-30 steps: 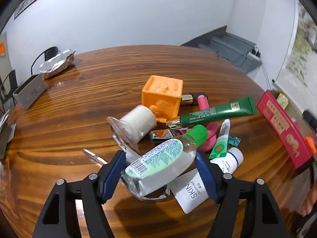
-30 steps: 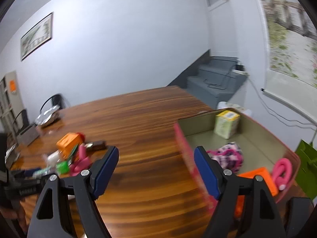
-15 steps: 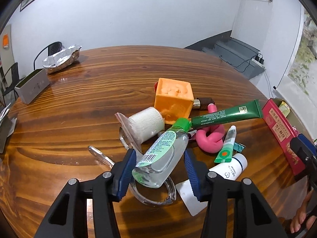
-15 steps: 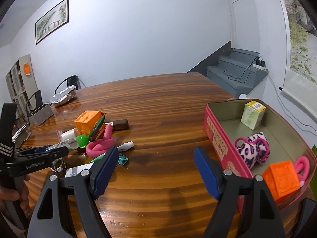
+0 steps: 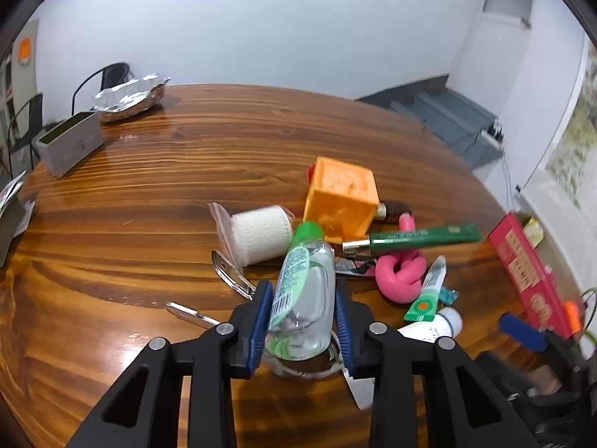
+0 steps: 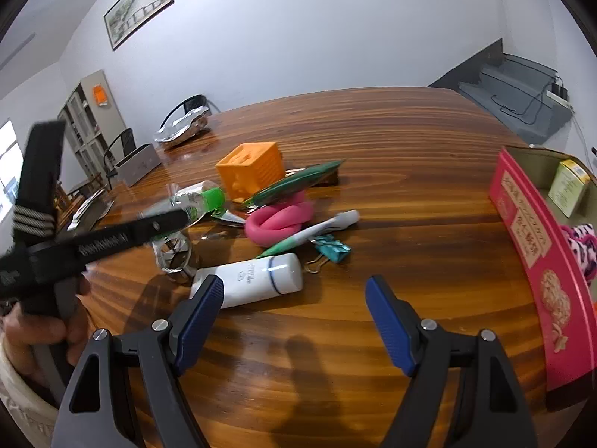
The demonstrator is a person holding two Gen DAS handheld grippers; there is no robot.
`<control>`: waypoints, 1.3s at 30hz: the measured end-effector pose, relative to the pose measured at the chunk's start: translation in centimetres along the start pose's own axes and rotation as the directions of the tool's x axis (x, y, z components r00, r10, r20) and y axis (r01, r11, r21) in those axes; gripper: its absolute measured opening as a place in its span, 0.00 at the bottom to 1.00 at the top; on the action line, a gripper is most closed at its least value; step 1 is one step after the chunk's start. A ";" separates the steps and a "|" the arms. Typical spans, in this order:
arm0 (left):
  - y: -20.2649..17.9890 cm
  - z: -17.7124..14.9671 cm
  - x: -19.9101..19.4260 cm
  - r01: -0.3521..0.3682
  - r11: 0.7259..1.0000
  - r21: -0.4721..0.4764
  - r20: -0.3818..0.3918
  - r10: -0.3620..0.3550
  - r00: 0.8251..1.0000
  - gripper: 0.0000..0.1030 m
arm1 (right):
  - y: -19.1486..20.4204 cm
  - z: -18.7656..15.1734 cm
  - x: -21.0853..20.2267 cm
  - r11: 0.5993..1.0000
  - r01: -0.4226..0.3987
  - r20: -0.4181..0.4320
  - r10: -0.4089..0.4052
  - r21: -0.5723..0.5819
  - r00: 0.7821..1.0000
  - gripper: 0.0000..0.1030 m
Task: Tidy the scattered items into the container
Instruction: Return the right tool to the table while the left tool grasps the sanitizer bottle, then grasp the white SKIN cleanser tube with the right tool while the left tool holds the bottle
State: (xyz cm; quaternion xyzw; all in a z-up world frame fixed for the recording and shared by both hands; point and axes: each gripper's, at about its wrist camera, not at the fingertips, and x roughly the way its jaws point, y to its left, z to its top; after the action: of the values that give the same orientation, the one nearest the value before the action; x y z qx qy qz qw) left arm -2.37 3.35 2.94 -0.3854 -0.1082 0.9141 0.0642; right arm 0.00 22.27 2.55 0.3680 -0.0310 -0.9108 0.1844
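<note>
Left gripper (image 5: 301,317) jaws closing, pads against clear bottle (image 5: 304,291); right gripper (image 6: 294,317) wide, nothing between, over table (image 6: 391,171).

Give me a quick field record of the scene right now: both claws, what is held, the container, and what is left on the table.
left claw: jaws closing around the clear bottle, pads at its sides
right claw: open, empty, above the table near the white tube
container: red tin at the table's right edge; holds a small carton and a spotted pink item
left on table: orange cube, green tube, pink ring, gauze roll, binder clip
</note>
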 end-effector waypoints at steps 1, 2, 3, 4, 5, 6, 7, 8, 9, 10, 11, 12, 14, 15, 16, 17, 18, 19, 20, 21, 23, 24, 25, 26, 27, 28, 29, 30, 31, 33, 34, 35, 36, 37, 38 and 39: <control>0.2 0.1 -0.5 0.002 1.000 -0.008 0.012 -0.002 1.000 0.28 | 0.2 -0.1 0.1 1.000 -0.003 -0.005 0.003 -0.003 1.000 0.79; 0.4 0.2 -1.2 0.003 1.000 -0.018 0.025 -0.003 1.000 0.26 | 0.3 -0.1 0.3 1.000 -0.004 -0.011 0.004 -0.004 1.000 0.80; 0.6 0.2 -1.5 0.004 1.000 -0.021 0.031 -0.003 1.000 0.26 | 0.5 -0.2 0.5 1.000 -0.003 -0.019 0.003 -0.005 1.000 0.80; 0.9 0.4 -1.7 0.007 1.000 -0.025 0.036 -0.006 0.999 0.26 | 0.5 -0.3 0.6 1.000 -0.002 -0.028 0.001 -0.005 1.000 0.80; 1.2 0.3 -2.1 0.007 1.000 -0.030 0.042 -0.006 0.999 0.25 | 0.5 -0.3 0.7 1.000 0.002 -0.034 -0.002 -0.004 0.999 0.80; 1.4 0.3 -2.2 0.004 0.999 -0.033 0.044 -0.003 0.999 0.25 | 0.4 -0.3 0.7 1.000 0.007 -0.034 -0.007 -0.001 0.999 0.80; 1.7 0.2 -2.3 0.000 0.999 -0.037 0.044 0.001 0.999 0.25 | 0.3 -0.2 0.6 1.000 0.014 -0.029 -0.014 0.002 0.999 0.80; 2.1 0.1 -2.4 0.002 0.999 -0.047 0.042 0.000 0.999 0.25 | 0.0 -0.2 0.4 1.000 0.025 -0.023 -0.025 0.005 0.999 0.80; 2.3 0.0 -2.4 0.005 0.999 -0.052 0.040 -0.003 0.999 0.25 | -0.2 0.0 0.3 0.999 0.038 -0.017 -0.038 0.009 0.999 0.80; 2.5 0.0 -2.4 0.007 0.999 -0.054 0.039 -0.005 0.999 0.25 | -0.4 0.1 0.3 0.999 0.043 -0.013 -0.043 0.013 0.999 0.80; 2.7 -0.1 -2.4 0.005 0.999 -0.053 0.037 -0.003 0.999 0.25 | -0.7 0.4 0.4 0.999 0.039 -0.011 -0.039 0.017 0.999 0.80; 2.9 -0.1 -2.4 0.005 0.999 -0.051 0.036 -0.003 0.999 0.25 | -0.9 0.6 0.4 0.999 0.031 -0.010 -0.031 0.018 0.999 0.80; 3.3 -0.3 -2.7 0.009 0.998 -0.055 0.035 -0.007 0.999 0.25 | -1.0 1.1 0.6 1.000 0.011 -0.011 -0.011 0.011 1.000 0.80; 3.5 -0.4 -2.8 0.010 0.998 -0.060 0.036 -0.008 0.999 0.25 | -1.0 1.4 0.8 1.000 -0.009 -0.017 0.009 0.004 1.000 0.80; 3.9 -0.5 -3.0 0.010 0.997 -0.071 0.039 -0.007 0.999 0.25 | -0.9 1.6 1.1 0.999 -0.032 -0.023 0.032 -0.002 0.999 0.80; 4.3 -0.5 -3.2 0.008 0.997 -0.080 0.043 -0.004 0.999 0.25 | -0.8 1.8 1.4 0.999 -0.054 -0.031 0.054 -0.007 0.998 0.80; 4.6 -0.5 -3.5 0.005 0.996 -0.087 0.048 -0.001 0.999 0.25 | -0.5 2.0 1.8 0.997 -0.073 -0.041 0.072 -0.015 0.997 0.80; 5.0 -0.6 -3.9 0.003 0.995 -0.097 0.057 0.003 0.998 0.25 | -0.2 2.2 2.2 0.996 -0.090 -0.049 0.089 -0.024 0.995 0.80; 5.4 -0.7 -4.3 0.001 0.995 -0.103 0.066 0.006 0.998 0.25 | 0.2 2.3 2.6 0.993 -0.115 -0.061 0.112 -0.038 0.992 0.80; 5.6 -0.7 -4.5 -0.001 0.994 -0.107 0.071 0.009 0.997 0.25 | 0.7 2.3 3.0 0.989 -0.138 -0.074 0.134 -0.058 0.988 0.80; 6.2 -1.0 -4.9 -0.010 0.993 -0.117 0.075 0.018 0.997 0.25 | 1.8 2.3 3.6 0.982 -0.159 -0.091 0.150 -0.104 0.984 0.80; 6.4 -1.2 -4.9 -0.012 0.993 -0.118 0.073 0.021 0.997 0.25 | 2.5 2.2 4.0 0.977 -0.165 -0.103 0.152 -0.134 0.983 0.80; 6.7 -1.5 -5.0 -0.018 0.993 -0.118 0.068 0.026 0.997 0.25 | 3.0 2.1 4.2 0.974 -0.164 -0.109 0.149 -0.156 0.983 0.80; 6.9 -1.8 -5.0 -0.017 0.993 -0.120 0.065 0.025 0.998 0.25 | 3.5 2.0 4.5 0.970 -0.168 -0.118 0.148 -0.176 0.982 0.80; 7.0 -2.1 -5.0 -0.015 0.993 -0.121 0.062 0.022 0.998 0.25 | 3.8 1.8 4.7 0.966 -0.177 -0.132 0.153 -0.189 0.979 0.80; 7.2 -2.5 -5.2 -0.017 0.993 -0.119 0.060 0.024 0.998 0.25 | 4.0 1.6 4.9 0.962 -0.187 -0.148 0.159 -0.197 0.976 0.80; 7.3 -2.7 -5.4 -0.022 0.993 -0.115 0.060 0.029 0.998 0.25 | 4.2 1.2 4.9 0.959 -0.195 -0.163 0.163 -0.205 0.973 0.80; 7.4 -3.0 -5.5 -0.021 0.993 -0.115 0.058 0.028 0.998 0.25 | 4.4 0.9 4.9 0.956 -0.200 -0.177 0.164 -0.212 0.970 0.80; 7.6 -3.4 -5.7 -0.016 0.993 -0.117 0.054 0.022 0.998 0.25 | 4.6 0.5 4.8 0.954 -0.207 -0.190 0.167 -0.218 0.968 0.80; 7.7 -3.8 -5.9 -0.012 0.994 -0.111 0.047 0.017 0.999 0.25 | 4.9 -0.3 4.3 0.946 -0.234 -0.212 0.187 -0.225 0.959 0.80; 7.7 -3.9 -6.1 -0.013 0.995 -0.103 0.045 0.018 0.999 0.26 | 5.1 -0.6 4.1 0.941 -0.249 -0.224 0.198 -0.228 0.954 0.80; 7.6 -4.1 -6.2 -0.016 0.995 -0.094 0.042 0.020 0.999 0.26 | 5.4 -1.0 3.8 0.934 -0.271 -0.241 0.215 -0.232 0.947 0.80; 7.6 -4.4 -6.4 -0.014 0.996 -0.087 0.045 0.018 0.999 0.26 | 5.7 -1.4 3.5 0.925 -0.297 -0.257 0.235 -0.236 0.937 0.80; 7.7 -5.1 -6.5 -0.006 0.997 -0.079 0.049 0.010 0.999 0.26 | 6.0 -1.8 3.1 0.917 -0.318 -0.268 0.252 -0.242 0.930 0.80; 8.0 -5.6 -6.3 -0.005 0.996 -0.085 0.033 0.008 0.999 0.26 | 6.2 -2.1 2.6 0.910 -0.330 -0.271 0.261 -0.251 0.926 0.80; 8.4 -6.1 -6.0 -0.010 0.995 -0.099 0.009 0.011 1.000 0.26 | 6.4 -2.3 2.1 0.907 -0.328 -0.264 0.259 -0.265 0.929 0.80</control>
State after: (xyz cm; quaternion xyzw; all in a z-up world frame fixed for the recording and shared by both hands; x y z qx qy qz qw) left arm 5.85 -5.06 0.85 -0.3842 -0.1516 0.9098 0.0399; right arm 2.20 15.72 0.68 0.4261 0.0753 -0.8189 0.3770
